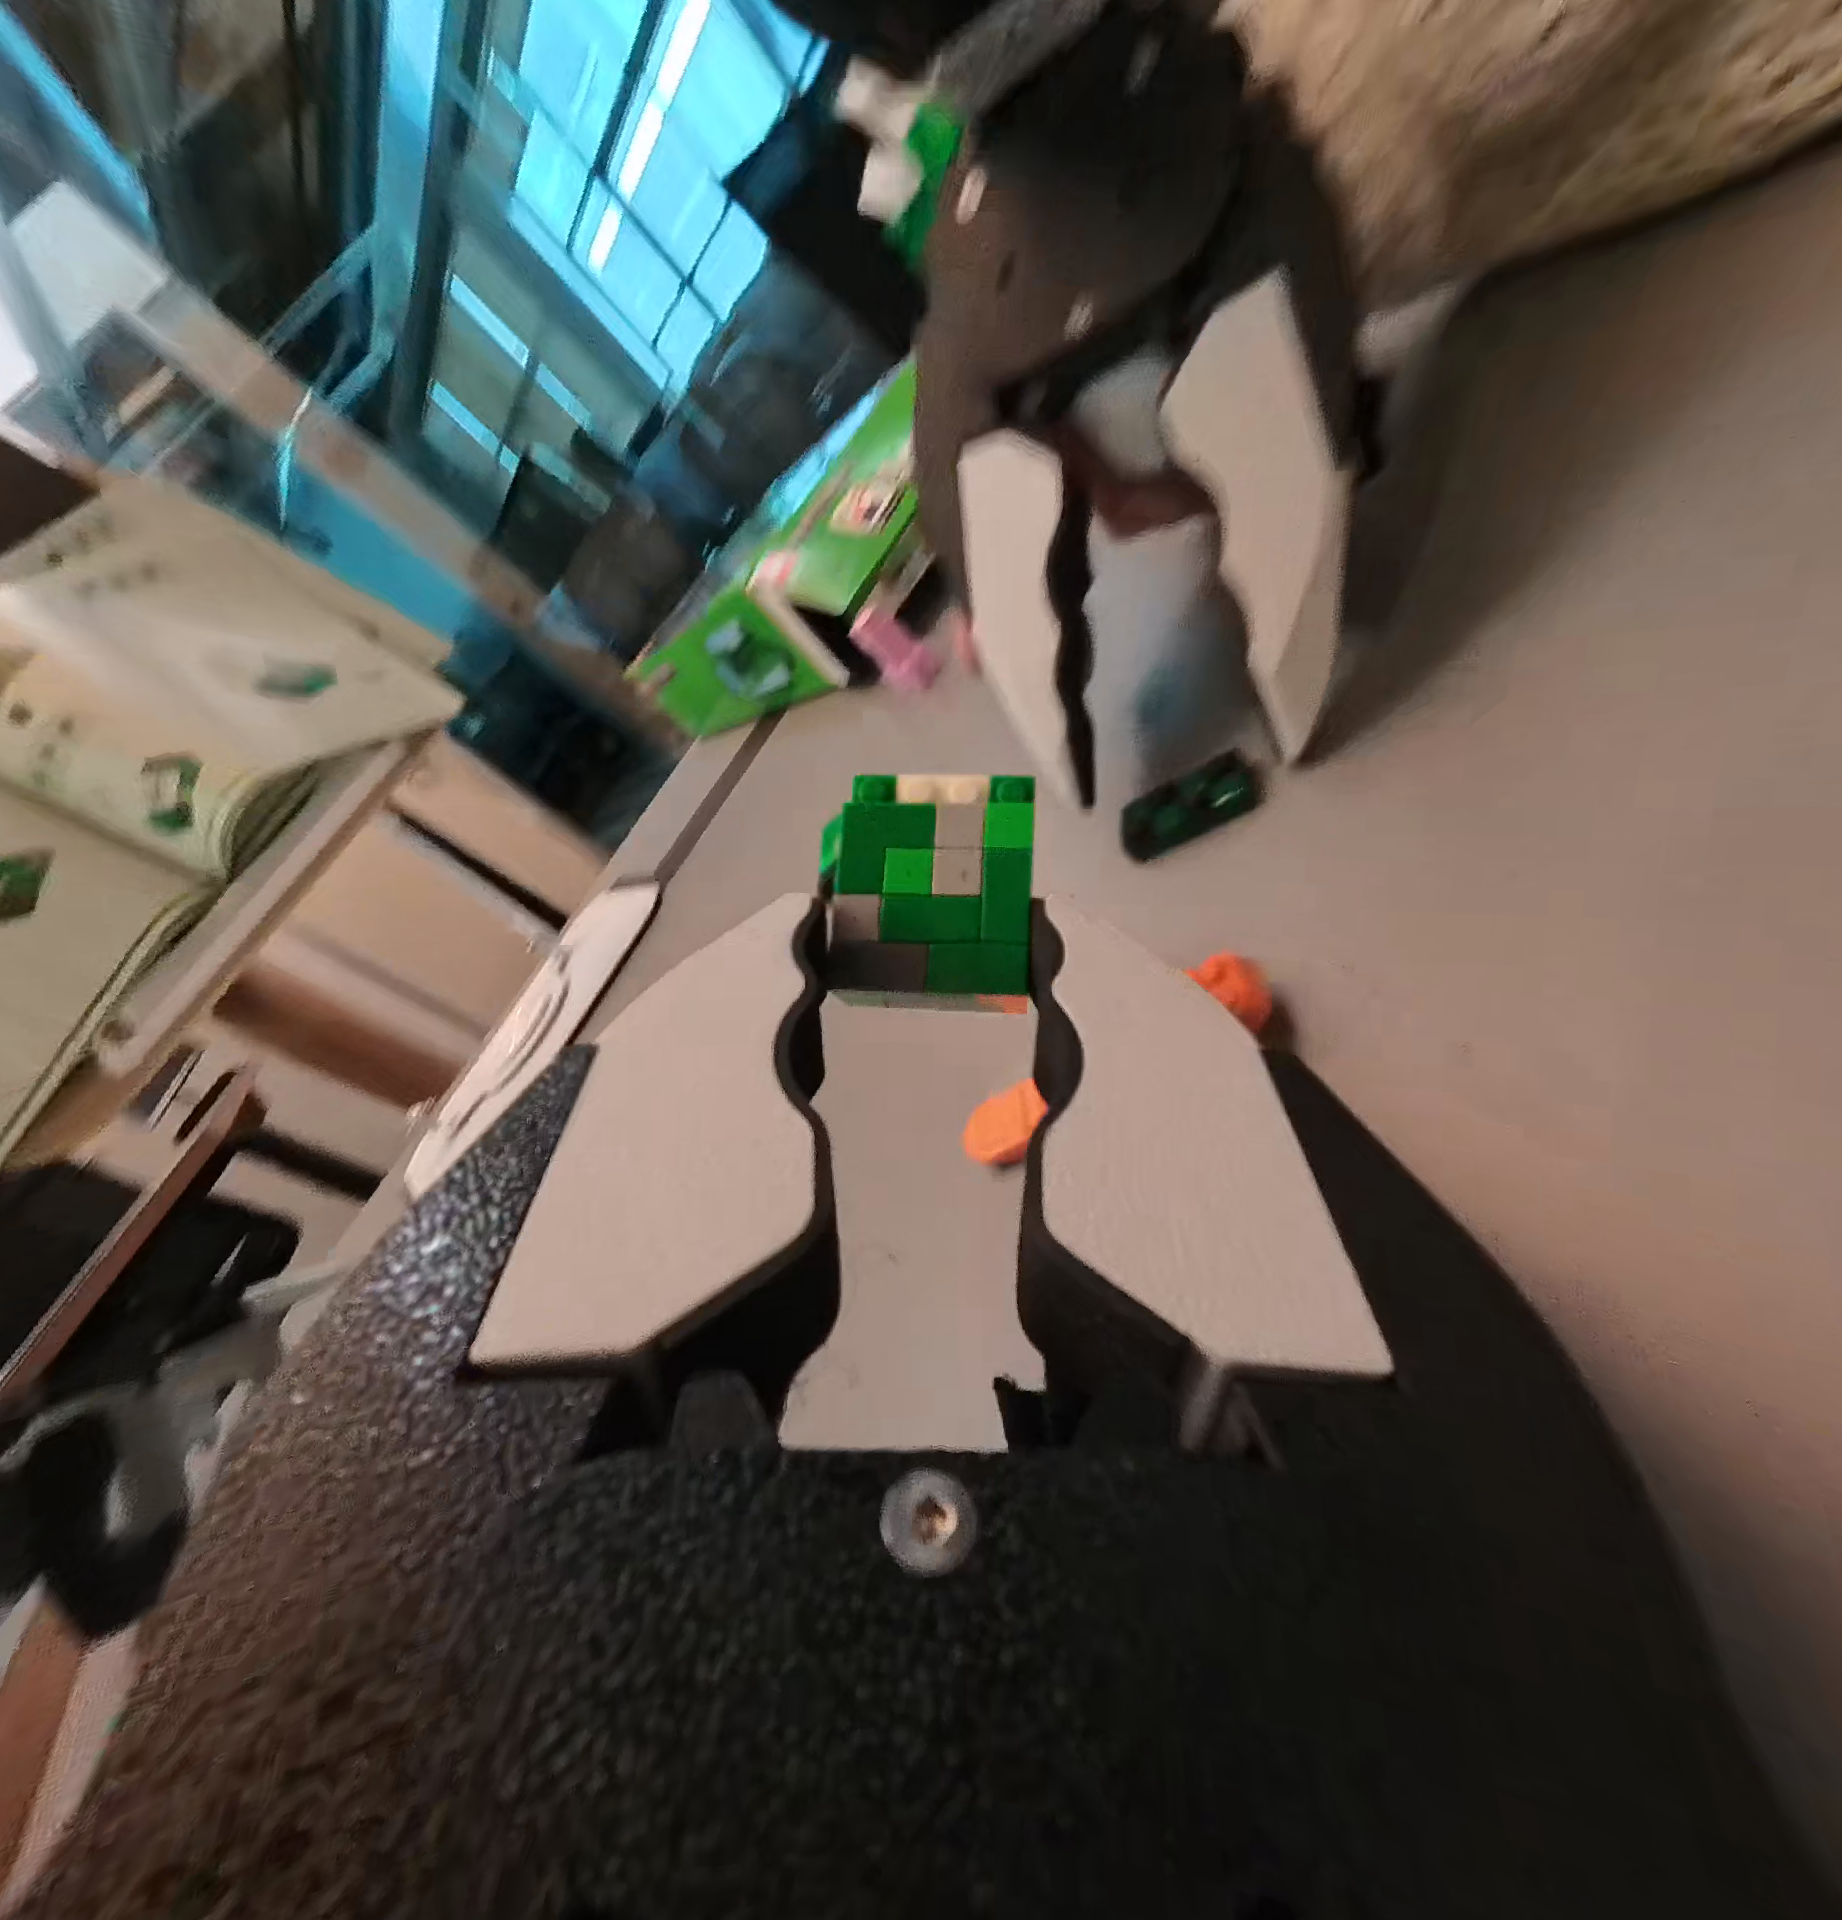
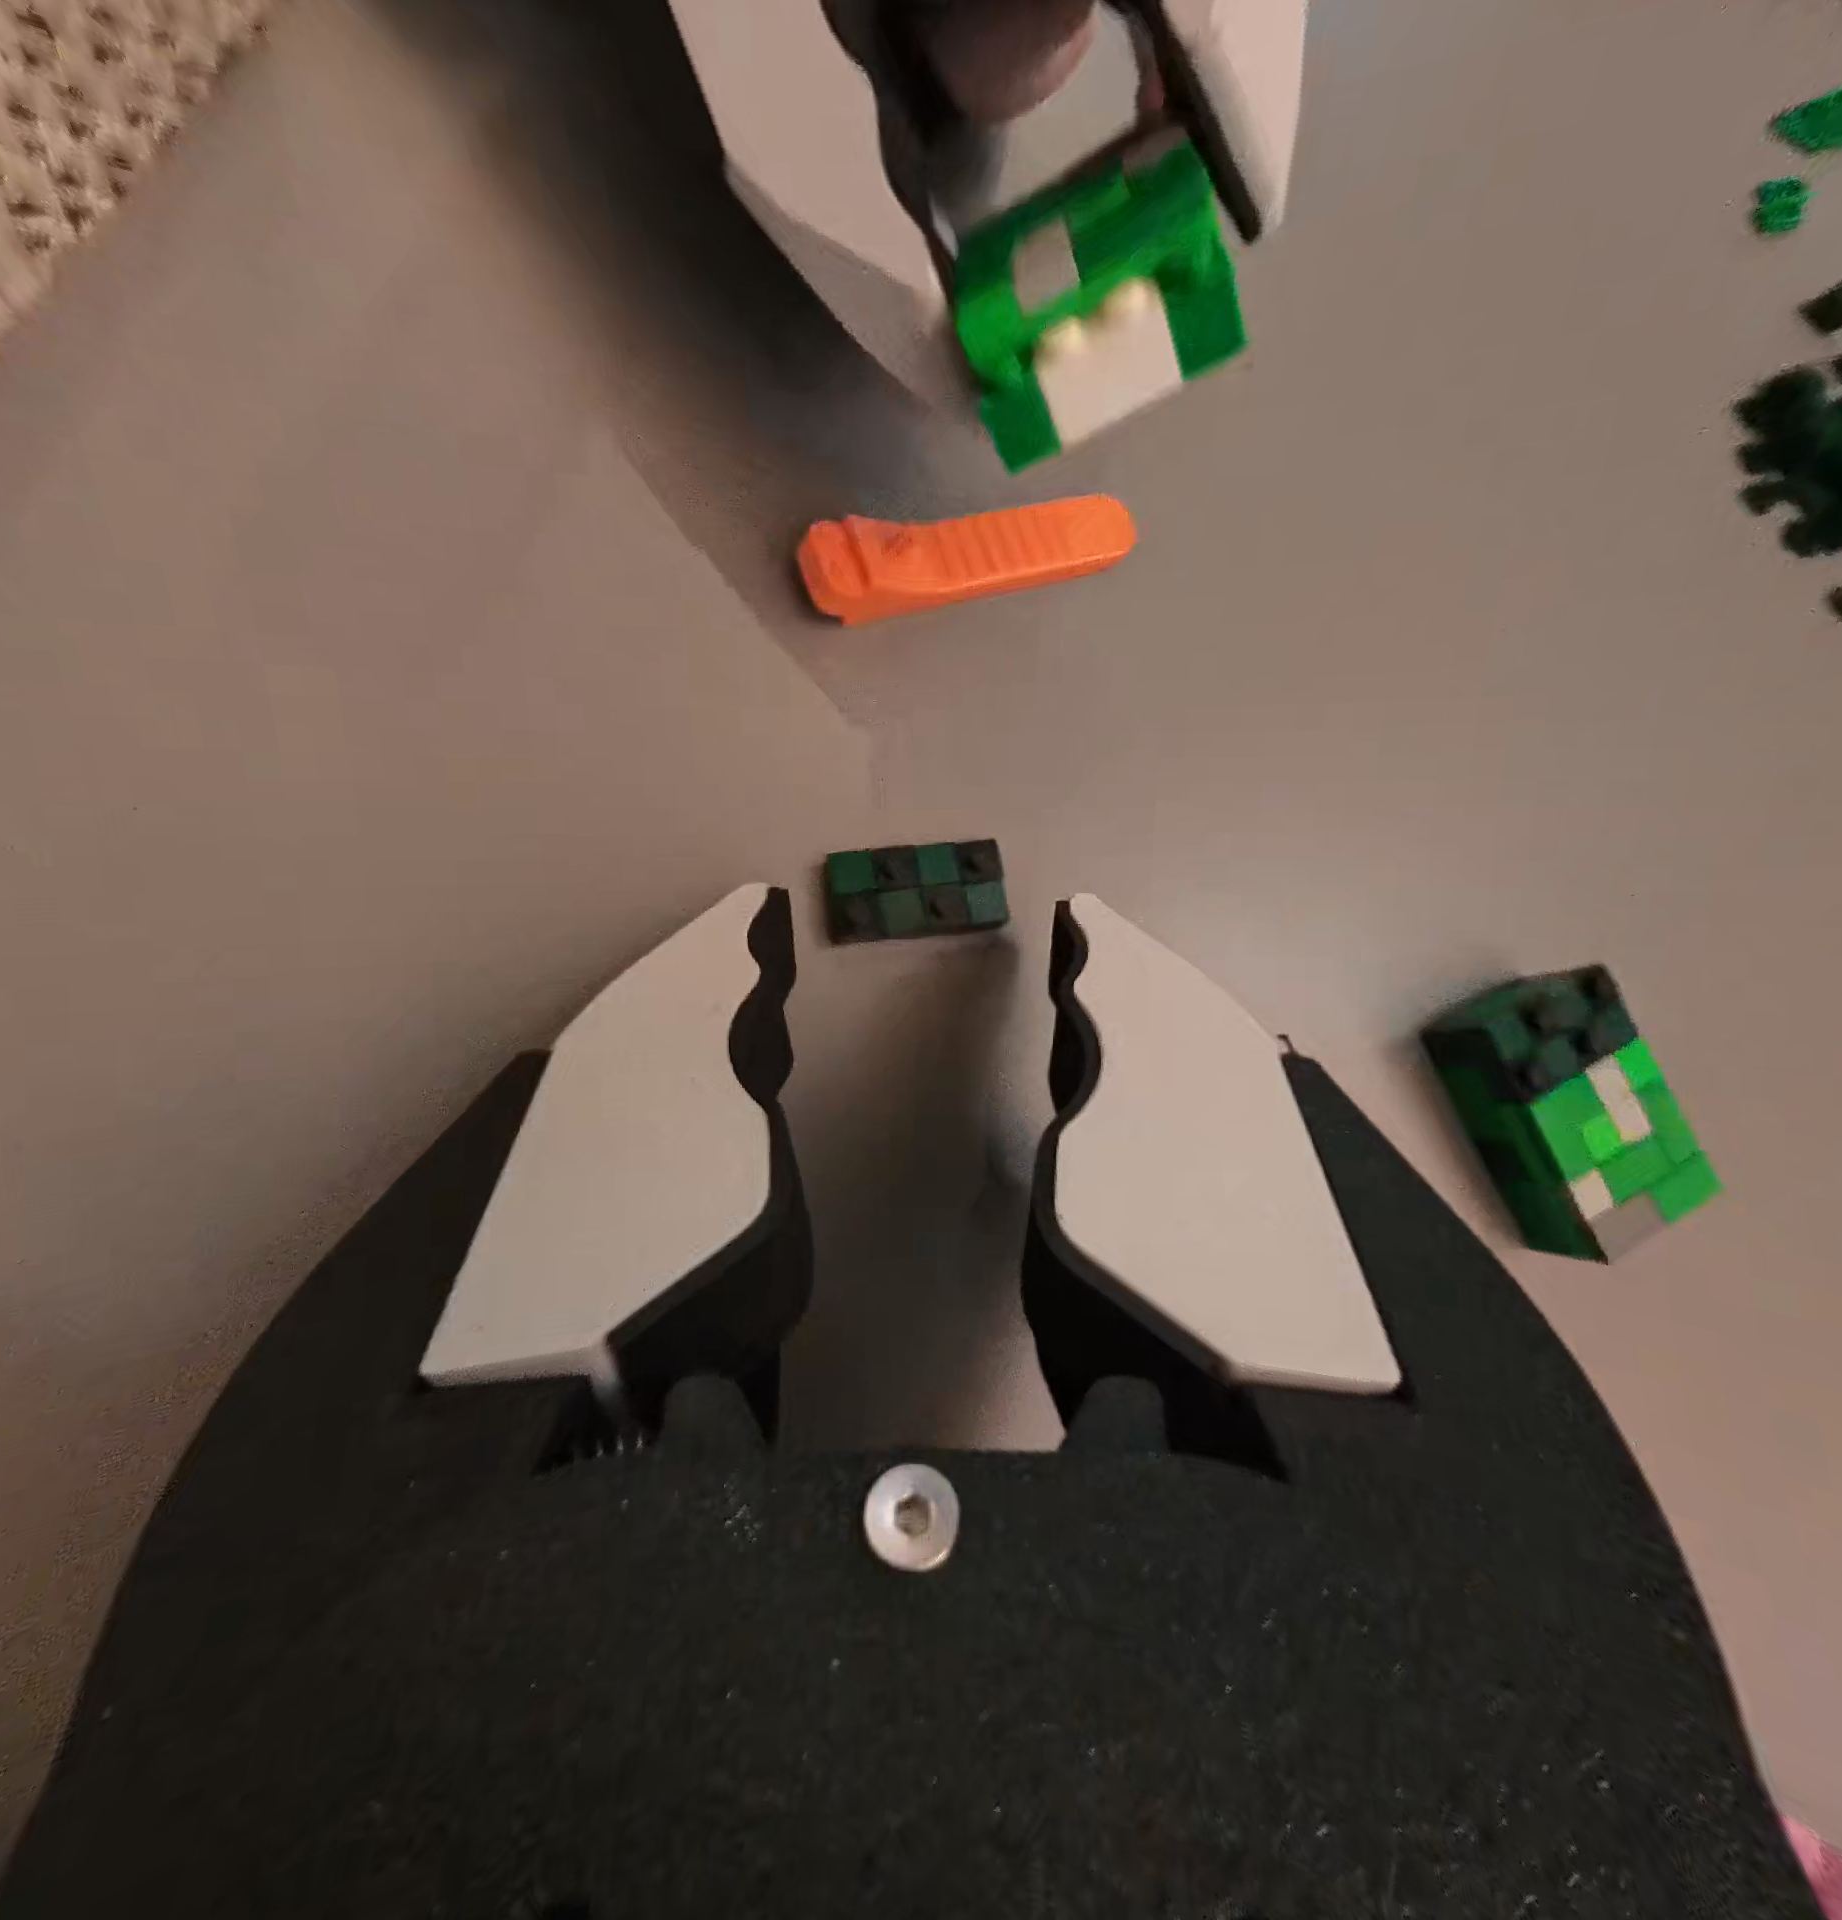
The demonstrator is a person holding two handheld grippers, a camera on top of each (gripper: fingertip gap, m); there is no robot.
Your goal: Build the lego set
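My left gripper (image 1: 927,940) is shut on a small green, grey and white lego block (image 1: 932,862) and holds it above the grey table. In the right wrist view this block (image 2: 1093,312) hangs tilted between the left gripper's white fingers (image 2: 823,208). My right gripper (image 2: 922,920) is open and empty, low over the table. A flat dark green plate (image 2: 917,894) lies just ahead of its tips. In the left wrist view the right gripper (image 1: 1187,764) stands over that plate (image 1: 1192,816).
An orange brick separator (image 2: 964,561) lies between the two grippers. A second green block (image 2: 1571,1112) lies at the right, with loose dark green pieces (image 2: 1810,436) beyond it. A green box (image 1: 792,623), a pink piece (image 1: 901,649) and an instruction booklet (image 1: 169,675) are near the table's far edge. My right fingertips sit around 9 centimeters from my left ones. My left gripper's tips are some 4 centimeters from the orange brick separator (image 2: 964,561).
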